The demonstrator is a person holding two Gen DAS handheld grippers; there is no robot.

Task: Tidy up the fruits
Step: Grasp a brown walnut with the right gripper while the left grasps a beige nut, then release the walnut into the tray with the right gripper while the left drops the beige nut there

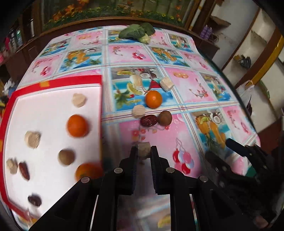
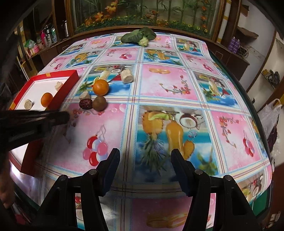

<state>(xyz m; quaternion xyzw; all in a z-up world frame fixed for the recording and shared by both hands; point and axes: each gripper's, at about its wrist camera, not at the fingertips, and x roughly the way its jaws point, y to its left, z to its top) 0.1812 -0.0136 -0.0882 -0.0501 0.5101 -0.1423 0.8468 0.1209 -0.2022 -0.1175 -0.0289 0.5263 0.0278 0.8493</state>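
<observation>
Beside the red box's (image 1: 53,83) right edge, left tongs (image 1: 144,152) clamping a pale, perhaps fruit, chunk (image 1: 143,148), right tongs (image 2: 145,156) spread wide, holding nothing

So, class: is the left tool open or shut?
Shut: the left tool has its two fingers clamping a pale cube above the tablecloth.

Bright, even indoor light; strong fisheye bending at edges, motion blur smearing the left view's lower-left.

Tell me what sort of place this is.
Probably a home living or dining room: a fruit-print tablecloth covers the table, a long planted tank stands behind it, and wall shelves hold bottles and flasks.
</observation>
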